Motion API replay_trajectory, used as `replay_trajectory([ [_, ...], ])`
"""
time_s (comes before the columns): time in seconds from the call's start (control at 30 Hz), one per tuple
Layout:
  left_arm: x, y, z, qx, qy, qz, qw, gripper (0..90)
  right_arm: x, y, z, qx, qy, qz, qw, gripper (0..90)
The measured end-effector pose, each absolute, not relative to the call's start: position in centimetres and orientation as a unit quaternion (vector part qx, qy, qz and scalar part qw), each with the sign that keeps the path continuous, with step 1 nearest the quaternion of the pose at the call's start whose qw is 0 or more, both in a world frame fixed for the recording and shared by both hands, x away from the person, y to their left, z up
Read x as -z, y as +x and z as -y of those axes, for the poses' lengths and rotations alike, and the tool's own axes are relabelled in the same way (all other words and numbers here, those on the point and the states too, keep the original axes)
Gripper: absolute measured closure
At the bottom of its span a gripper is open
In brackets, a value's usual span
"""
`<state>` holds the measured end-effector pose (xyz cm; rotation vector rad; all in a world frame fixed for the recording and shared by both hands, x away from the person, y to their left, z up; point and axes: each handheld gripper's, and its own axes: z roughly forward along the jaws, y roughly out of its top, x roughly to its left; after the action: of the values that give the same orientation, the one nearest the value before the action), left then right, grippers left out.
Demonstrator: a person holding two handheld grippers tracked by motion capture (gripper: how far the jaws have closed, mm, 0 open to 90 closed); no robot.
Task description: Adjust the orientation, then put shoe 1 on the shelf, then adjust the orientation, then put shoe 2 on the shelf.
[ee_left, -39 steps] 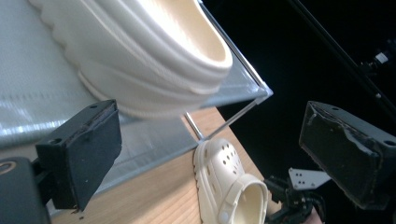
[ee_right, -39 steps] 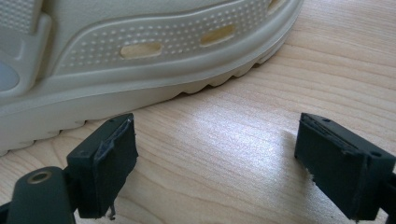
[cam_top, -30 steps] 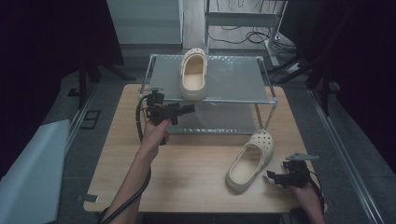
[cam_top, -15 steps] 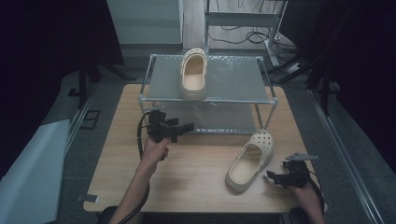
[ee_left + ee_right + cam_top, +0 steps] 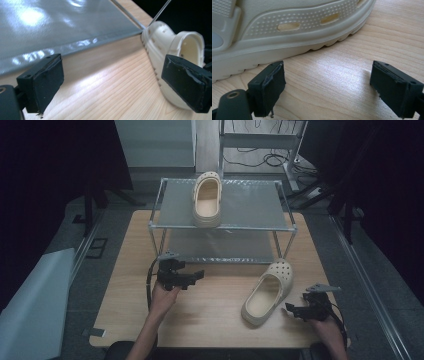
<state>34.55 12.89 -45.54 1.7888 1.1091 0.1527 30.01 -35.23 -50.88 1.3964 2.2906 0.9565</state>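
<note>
On table [image 5: 210,315]: right gripper [image 5: 295,310] wide open, empty, beside loose clog [image 5: 267,292], likely staging a grasp; left gripper [image 5: 197,276] open, empty.

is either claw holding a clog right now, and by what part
No, nothing is held. The left claw and right claw are both open over bare wood; the clog on the table lies free beside the right one.

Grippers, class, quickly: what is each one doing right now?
Left gripper: open, holding nothing.
Right gripper: open, holding nothing, beside the clog on the table.
</note>
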Motion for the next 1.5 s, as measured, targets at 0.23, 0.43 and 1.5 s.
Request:
replay_trajectory([
  [0.23,47.7,33.0,-12.6,-0.09,0.752,-0.46,0.463,4.1,50.9,30.0,35.2,-0.332,0.485,-0.796,0.146,12.3],
  [0.43,48.5,31.7,-12.1,-0.12,0.774,-0.445,0.435,2.2,50.8,30.0,35.3,-0.335,0.486,-0.793,0.148,12.4],
  [1.5,50.3,30.8,-11.3,-0.143,0.798,-0.425,0.402,0.2,49.6,28.8,34.7,-0.357,0.466,-0.793,0.163,10.6],
])
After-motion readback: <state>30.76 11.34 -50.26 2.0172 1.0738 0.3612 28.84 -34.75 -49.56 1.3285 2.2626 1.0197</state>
